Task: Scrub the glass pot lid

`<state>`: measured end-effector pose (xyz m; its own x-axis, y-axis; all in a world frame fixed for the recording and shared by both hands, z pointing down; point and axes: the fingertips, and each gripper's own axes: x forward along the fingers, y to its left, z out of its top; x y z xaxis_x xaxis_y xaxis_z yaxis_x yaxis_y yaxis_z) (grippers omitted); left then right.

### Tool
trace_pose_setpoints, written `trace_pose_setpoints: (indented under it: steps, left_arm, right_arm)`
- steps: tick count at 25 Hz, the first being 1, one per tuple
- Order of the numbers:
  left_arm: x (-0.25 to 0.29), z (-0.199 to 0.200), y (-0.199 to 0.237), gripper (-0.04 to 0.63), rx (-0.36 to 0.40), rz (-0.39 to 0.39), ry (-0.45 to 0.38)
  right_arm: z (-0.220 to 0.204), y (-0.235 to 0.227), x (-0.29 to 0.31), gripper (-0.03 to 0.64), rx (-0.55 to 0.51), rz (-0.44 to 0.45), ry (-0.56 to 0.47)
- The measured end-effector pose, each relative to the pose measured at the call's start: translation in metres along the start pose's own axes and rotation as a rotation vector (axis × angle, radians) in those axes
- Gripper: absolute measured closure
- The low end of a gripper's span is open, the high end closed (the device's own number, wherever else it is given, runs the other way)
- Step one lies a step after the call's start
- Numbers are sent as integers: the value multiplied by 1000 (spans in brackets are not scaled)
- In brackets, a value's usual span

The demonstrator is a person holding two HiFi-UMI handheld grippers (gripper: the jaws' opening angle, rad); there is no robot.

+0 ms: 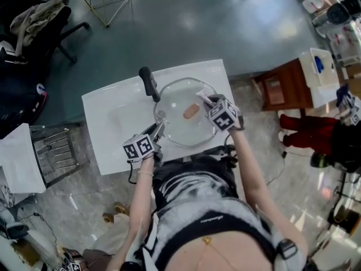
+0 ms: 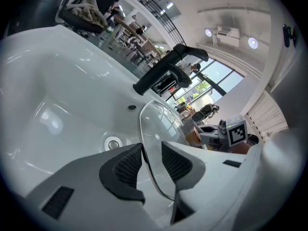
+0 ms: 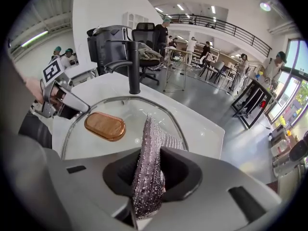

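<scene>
Head view first: we see a white sink [image 1: 113, 117] with a black faucet [image 1: 149, 83] at its back edge. The glass pot lid [image 1: 177, 126] lies over the basin, its wooden handle [image 1: 191, 111] facing up near the middle. The left gripper [image 1: 158, 131] meets the lid at the near left rim. The right gripper [image 1: 204, 101] reaches over the right side of the glass, close to the handle.

From the left gripper view, we find the lid [image 2: 154, 129] running edge-on between the two jaws. The left gripper [image 2: 151, 162] has them drawn in partway, one dark pad on each face of the glass, closed on the metal rim. Beyond the lid we make out the faucet [image 2: 168, 73], the sink's drain [image 2: 113, 142] and, further off, the right gripper [image 2: 226, 134].

From the right gripper view, we see the right gripper [image 3: 150, 172] pinching a glittery silver scouring cloth [image 3: 149, 162] tightly between its jaws. The cloth's free end pokes forward onto the lid [image 3: 96, 146], just right of the wooden handle [image 3: 105, 125]. The left gripper [image 3: 60, 97] sits on the lid's far left rim, and the faucet [image 3: 131, 66] stands behind.
</scene>
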<state>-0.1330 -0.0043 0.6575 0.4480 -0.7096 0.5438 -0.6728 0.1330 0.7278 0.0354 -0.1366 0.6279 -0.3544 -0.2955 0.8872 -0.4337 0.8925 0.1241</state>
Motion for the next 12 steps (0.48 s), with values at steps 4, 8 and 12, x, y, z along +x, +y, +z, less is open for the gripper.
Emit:
trace_pose_setpoints:
  steps: [4,8,12]
  left_arm:
    - [2,-4,6,466,-6,-5,10]
    - [1,-5,8,466,-2,-7,12]
    - [3,-4,3,465,1,-16,15]
  right_arm:
    - [15,-2,9,525,48,35,-22]
    - [28,-2,18,525,63,63,-22]
    - [46,0,23,525,86,99,-30]
